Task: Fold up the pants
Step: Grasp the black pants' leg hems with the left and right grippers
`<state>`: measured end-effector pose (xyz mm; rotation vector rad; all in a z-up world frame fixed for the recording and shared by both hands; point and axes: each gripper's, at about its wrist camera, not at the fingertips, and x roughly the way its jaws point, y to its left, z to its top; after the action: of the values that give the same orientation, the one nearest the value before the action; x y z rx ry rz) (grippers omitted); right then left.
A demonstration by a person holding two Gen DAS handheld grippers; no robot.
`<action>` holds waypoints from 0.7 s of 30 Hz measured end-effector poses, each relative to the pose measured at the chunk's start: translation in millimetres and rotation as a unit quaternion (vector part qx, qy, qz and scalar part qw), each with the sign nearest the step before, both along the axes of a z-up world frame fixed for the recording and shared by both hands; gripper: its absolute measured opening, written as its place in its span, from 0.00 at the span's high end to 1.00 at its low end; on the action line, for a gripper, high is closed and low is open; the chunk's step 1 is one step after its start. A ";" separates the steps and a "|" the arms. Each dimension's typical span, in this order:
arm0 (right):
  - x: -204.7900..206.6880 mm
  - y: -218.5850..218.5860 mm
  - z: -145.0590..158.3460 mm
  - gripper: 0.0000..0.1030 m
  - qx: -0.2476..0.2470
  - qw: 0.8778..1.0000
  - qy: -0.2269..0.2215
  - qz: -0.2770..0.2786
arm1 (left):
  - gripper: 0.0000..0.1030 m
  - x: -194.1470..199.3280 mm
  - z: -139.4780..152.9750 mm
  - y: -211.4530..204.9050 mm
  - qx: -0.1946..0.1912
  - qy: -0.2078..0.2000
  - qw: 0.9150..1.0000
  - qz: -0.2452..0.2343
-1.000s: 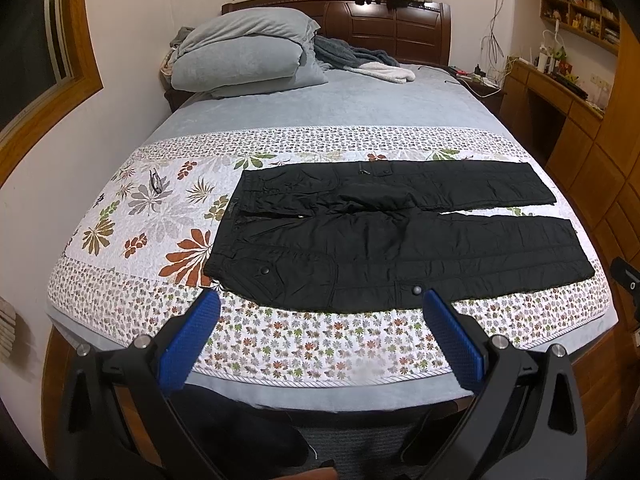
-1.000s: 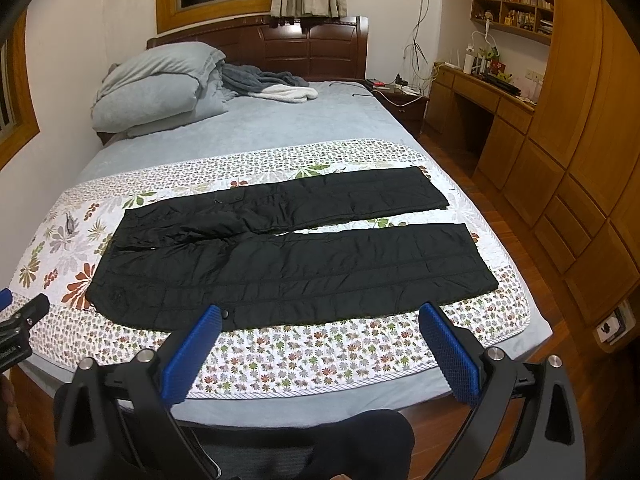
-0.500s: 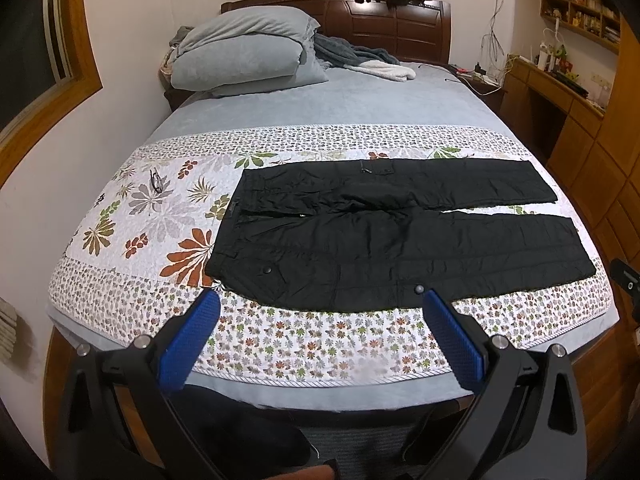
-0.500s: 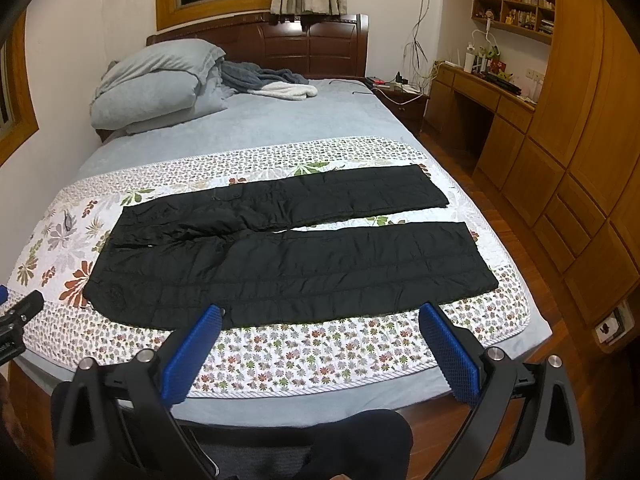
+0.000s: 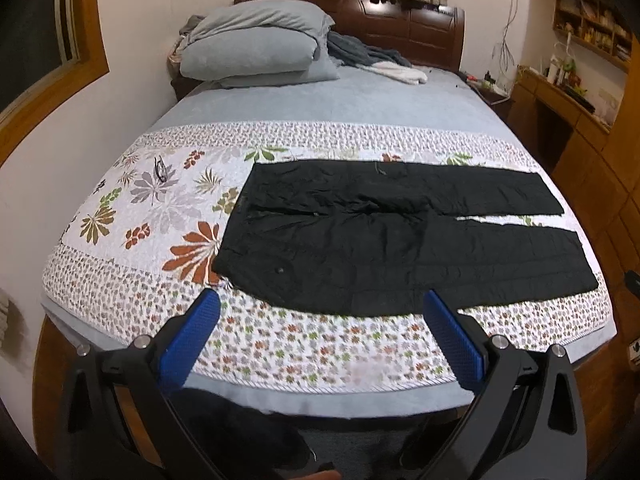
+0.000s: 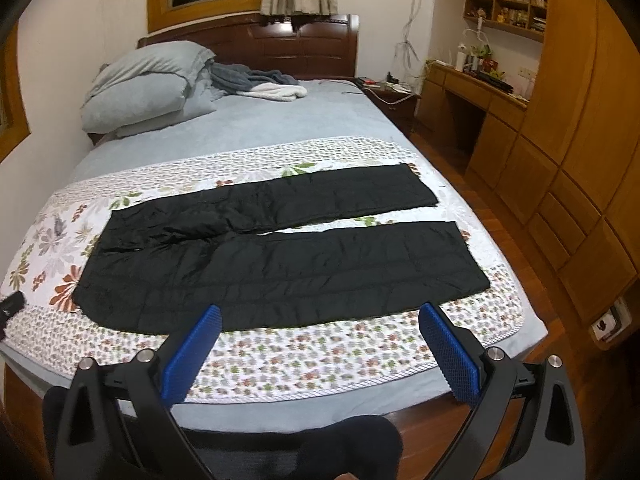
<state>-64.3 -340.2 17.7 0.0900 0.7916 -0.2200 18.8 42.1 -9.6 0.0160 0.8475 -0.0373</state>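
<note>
Black quilted pants [image 5: 384,240] lie flat across the floral bedspread, waist to the left, both legs spread apart and pointing right; they also show in the right wrist view [image 6: 280,256]. My left gripper [image 5: 320,312] is open and empty, above the bed's near edge, in front of the waist and near leg. My right gripper [image 6: 320,320] is open and empty, above the near edge, in front of the near leg.
Grey pillows [image 5: 256,48] and a bundled blanket [image 6: 260,80] lie at the headboard end. A wooden desk and cabinets [image 6: 560,152] stand along the right. The wall is to the left of the bed. The bedspread [image 5: 160,208] extends left of the waist.
Both grippers have moved slightly towards the bed; the pants look a little larger and lower in both views. The jaws stayed open and the pants have not moved.
</note>
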 end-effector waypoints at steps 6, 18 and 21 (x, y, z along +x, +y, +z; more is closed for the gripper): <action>2.3 -30.3 -13.9 0.04 0.042 0.999 -0.011 0.011 | 0.39 27.2 -21.5 55.6 -0.111 0.016 0.994 -0.016; 66.4 -190.2 -142.0 0.03 0.256 0.963 0.070 -0.054 | 0.13 156.1 -153.4 182.2 -0.270 0.169 0.947 0.036; 80.4 -248.3 -190.1 0.03 0.340 0.932 0.089 -0.093 | 0.13 182.2 -196.0 208.3 -0.320 0.200 0.923 0.074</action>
<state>16.1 -588.5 -172.4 0.8130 1.0153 -0.1256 201.1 250.4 -205.6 -0.6928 1.2113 -0.1786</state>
